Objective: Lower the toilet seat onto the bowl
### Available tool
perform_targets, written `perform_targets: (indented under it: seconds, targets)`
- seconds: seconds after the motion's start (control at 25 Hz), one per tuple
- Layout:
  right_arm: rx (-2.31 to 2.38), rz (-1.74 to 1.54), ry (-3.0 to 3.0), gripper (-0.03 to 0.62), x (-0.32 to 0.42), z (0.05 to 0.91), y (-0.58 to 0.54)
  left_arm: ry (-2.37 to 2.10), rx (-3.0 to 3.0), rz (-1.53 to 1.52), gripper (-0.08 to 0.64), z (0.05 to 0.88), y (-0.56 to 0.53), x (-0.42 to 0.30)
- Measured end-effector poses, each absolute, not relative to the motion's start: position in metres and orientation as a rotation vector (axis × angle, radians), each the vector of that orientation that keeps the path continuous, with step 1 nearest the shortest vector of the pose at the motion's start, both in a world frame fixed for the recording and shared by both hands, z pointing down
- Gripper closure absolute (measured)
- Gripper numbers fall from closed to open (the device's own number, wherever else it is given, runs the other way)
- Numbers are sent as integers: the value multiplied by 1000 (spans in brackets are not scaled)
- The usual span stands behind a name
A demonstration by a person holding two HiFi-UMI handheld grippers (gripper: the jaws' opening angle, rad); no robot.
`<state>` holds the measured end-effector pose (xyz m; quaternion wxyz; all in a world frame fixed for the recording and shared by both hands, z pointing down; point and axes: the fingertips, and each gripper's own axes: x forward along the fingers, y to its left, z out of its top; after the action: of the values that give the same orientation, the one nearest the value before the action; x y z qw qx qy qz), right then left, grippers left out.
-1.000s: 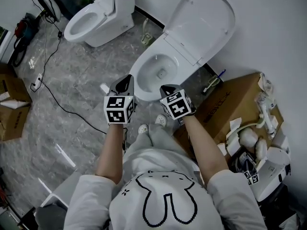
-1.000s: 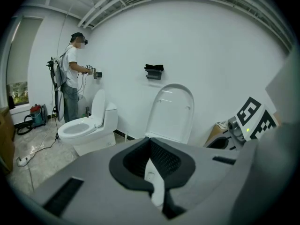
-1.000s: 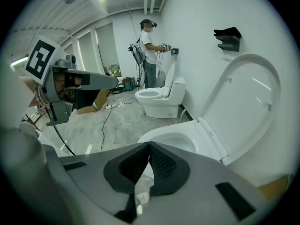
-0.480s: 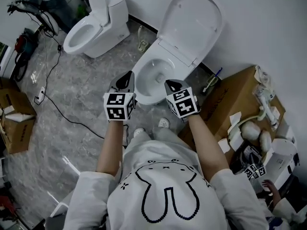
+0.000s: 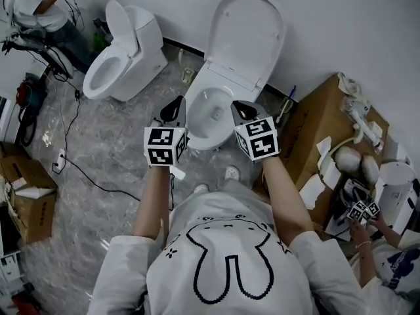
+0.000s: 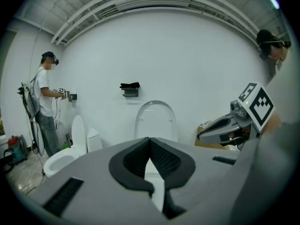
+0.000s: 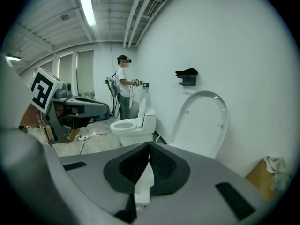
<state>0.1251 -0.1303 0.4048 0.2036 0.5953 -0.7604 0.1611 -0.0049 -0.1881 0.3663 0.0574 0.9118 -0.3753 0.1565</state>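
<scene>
Both your left tongs [image 5: 176,107] and right tongs [image 5: 240,106] hang closed and empty beside the bowl [image 5: 197,90], so you're likely only approaching: next reach toward twelve o'clock for the toilet seat [image 5: 246,35], upright against the wall [image 5: 341,18], and tip it down.

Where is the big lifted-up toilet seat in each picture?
Head view: the lifted seat is at top middle, leaning on the wall.
Left gripper view: the seat is in the centre.
Right gripper view: the seat is right of centre.
Shared landmark: the other toilet, to its left in all three.
</scene>
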Motion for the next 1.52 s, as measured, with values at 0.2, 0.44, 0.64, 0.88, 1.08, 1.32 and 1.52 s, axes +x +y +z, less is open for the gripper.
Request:
perform_targets:
  seconds: [0.2,0.44,0.64,0.88,1.08,1.32,1.52]
  targets:
    - [1762,340,-2121,564,130,366,-124,-1124,2838,432,551,341,-188,-3]
    - [1877,156,-2115,565,134,318,-121,-1141,2924,345,551,301,-193,-10]
    - [1973,-5,-2116,565,139,280,-111,-1156,2977,235,551,267,-196,-18]
    - [2040,-184,-2112,565,141,240,-102,-1173,3047,103,551,231,-195,-25]
    - [2083,-306,-2106,565,149,211,-97,-1198,3100,9,551,202,-193,-25]
    - [2111,-362,-2081,566,156,188,-96,-1227,3132,-75,551,177,-193,-29]
    - [2154,-364,-2104,566,162,170,-92,-1255,3169,-75,551,164,-194,-32]
